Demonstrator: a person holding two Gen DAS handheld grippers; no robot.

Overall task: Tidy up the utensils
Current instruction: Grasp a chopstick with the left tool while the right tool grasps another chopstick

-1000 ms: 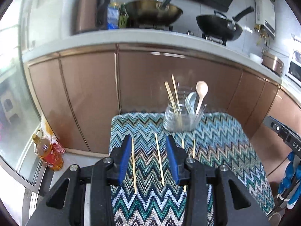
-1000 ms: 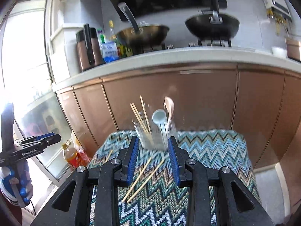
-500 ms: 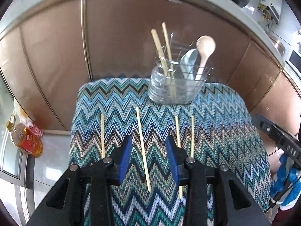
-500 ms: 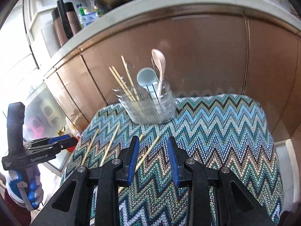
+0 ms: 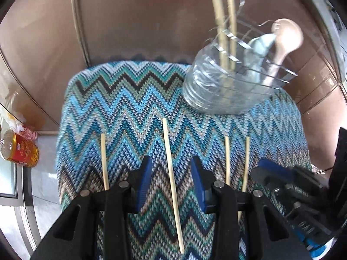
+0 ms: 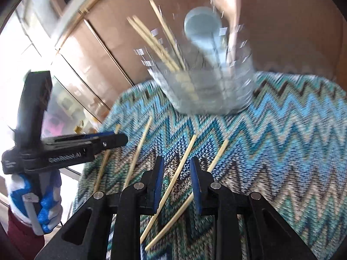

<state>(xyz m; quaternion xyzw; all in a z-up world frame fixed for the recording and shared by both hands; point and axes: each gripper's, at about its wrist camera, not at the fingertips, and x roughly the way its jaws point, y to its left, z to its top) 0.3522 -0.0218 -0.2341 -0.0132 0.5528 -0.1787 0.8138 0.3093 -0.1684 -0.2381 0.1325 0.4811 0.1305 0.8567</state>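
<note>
**Both grippers lowered over loose chopsticks on the zigzag cloth**

On the left, the left gripper [image 5: 170,178] is held with its jaws spread, one chopstick [image 5: 172,173] lying lengthwise in the gap and touched by neither pad; another chopstick [image 5: 104,161] lies just outside to its left and a pair [image 5: 236,162] to its right. On the right, the right gripper [image 6: 175,178] has just been narrowing its jaws around a slanted chopstick [image 6: 173,182], though the pads are not yet seen pressing on it, and a second stick [image 6: 213,162] passes close under the right-hand jaw. Each stick is best centred between the pads and pinched near its middle, the neighbour being kept clear, before being carried to the clear holder [image 5: 227,88] at the far edge of the cloth [image 5: 121,99], where chopsticks and spoons [image 5: 282,41] are already stood.
</note>
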